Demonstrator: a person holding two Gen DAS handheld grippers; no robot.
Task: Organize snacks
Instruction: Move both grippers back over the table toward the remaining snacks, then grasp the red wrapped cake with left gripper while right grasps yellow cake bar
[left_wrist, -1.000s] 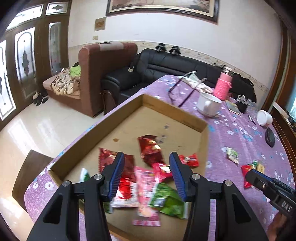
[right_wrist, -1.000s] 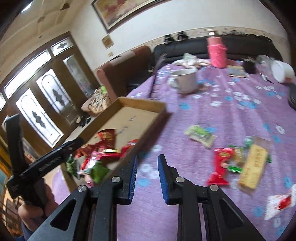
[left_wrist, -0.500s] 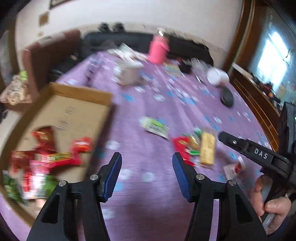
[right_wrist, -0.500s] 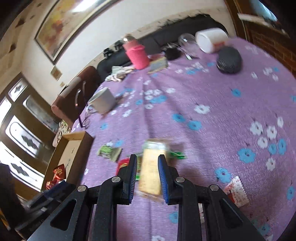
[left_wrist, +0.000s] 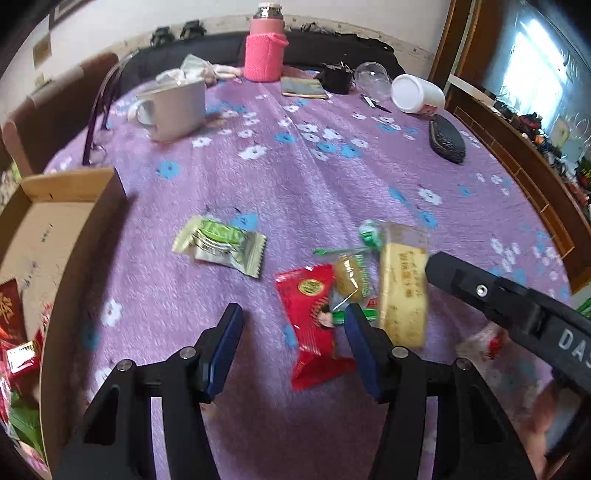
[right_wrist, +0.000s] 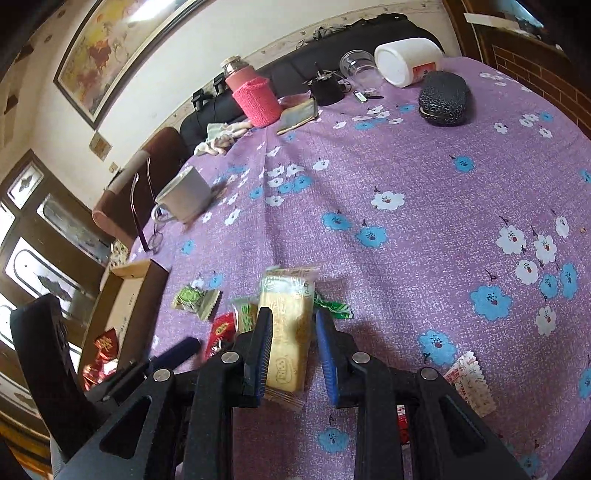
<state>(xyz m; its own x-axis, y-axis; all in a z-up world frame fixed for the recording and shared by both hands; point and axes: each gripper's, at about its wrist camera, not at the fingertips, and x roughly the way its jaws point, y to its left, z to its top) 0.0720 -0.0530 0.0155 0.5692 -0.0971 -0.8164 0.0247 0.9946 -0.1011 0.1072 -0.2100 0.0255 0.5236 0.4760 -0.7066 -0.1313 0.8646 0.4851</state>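
Note:
Loose snacks lie on the purple flowered tablecloth (left_wrist: 314, 177): a green-white packet (left_wrist: 218, 245), a red packet (left_wrist: 314, 325), a small yellow candy (left_wrist: 349, 277) and a long yellow biscuit bar (left_wrist: 402, 291). My left gripper (left_wrist: 293, 345) is open, its fingers either side of the red packet's near end. My right gripper (right_wrist: 291, 349) is open, low over the biscuit bar (right_wrist: 286, 328), which lies between its fingers. The cardboard box (left_wrist: 48, 229) with several red and green snacks is at the left.
A white mug (left_wrist: 177, 109), pink flask (left_wrist: 264, 50), lying white cup (left_wrist: 417, 94), black case (left_wrist: 447, 138) and glasses (right_wrist: 146, 206) stand farther back. A white-red packet (right_wrist: 469, 384) lies near right. The table edge curves at right.
My left gripper swung from over the box to the loose snacks on the cloth. My right gripper moved forward and down onto the biscuit bar and has opened wider.

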